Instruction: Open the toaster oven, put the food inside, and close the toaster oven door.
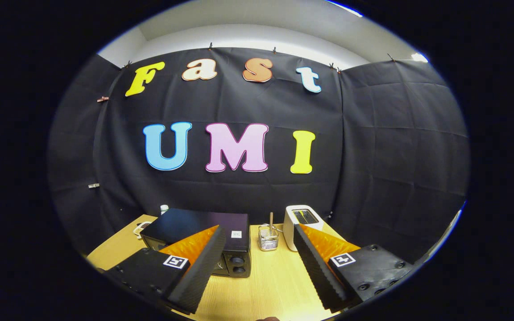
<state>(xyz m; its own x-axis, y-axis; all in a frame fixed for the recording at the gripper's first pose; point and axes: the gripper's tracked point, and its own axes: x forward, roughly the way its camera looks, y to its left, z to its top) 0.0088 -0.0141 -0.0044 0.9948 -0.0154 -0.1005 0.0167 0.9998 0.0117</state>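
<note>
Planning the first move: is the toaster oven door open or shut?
Cannot tell: the toaster oven sits beyond the open tool, one finger hiding its front.

Black cloth wall [373,147], creased in squares, pinned up by small clips along its top edge. White wall [257,38] and ceiling above, lit brightly. Below, light wooden table [266,285] reaching back to the cloth.
</note>
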